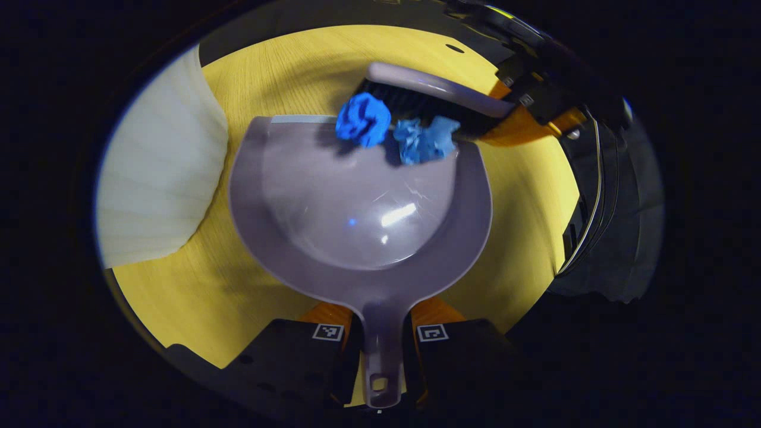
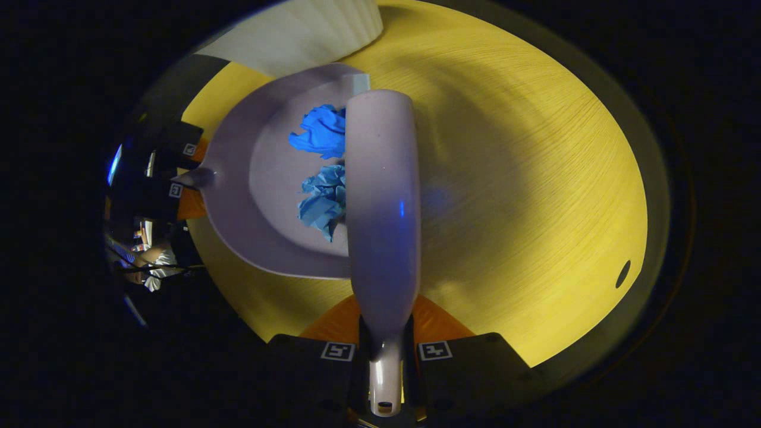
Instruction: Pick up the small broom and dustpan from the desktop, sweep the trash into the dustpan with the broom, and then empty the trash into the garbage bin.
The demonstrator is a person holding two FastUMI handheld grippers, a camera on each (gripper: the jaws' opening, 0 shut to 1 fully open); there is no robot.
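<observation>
Yellow desktop (image 1: 523,196) below, we clamp dustpan (image 1: 357,202) left, broom (image 2: 383,196) right, nudging blue wads (image 1: 392,131) in; bin next.

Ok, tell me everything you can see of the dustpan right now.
The dustpan is a glossy grey plastic scoop with a rounded back wall, a straight front lip and a short handle with a hanging hole. It lies flat on the yellow wood-grain desktop. The left gripper is shut on its handle. Two crumpled blue paper balls sit just inside the lip, with the broom bristles pressed behind them. A white ribbed bin stands beside it.
</observation>
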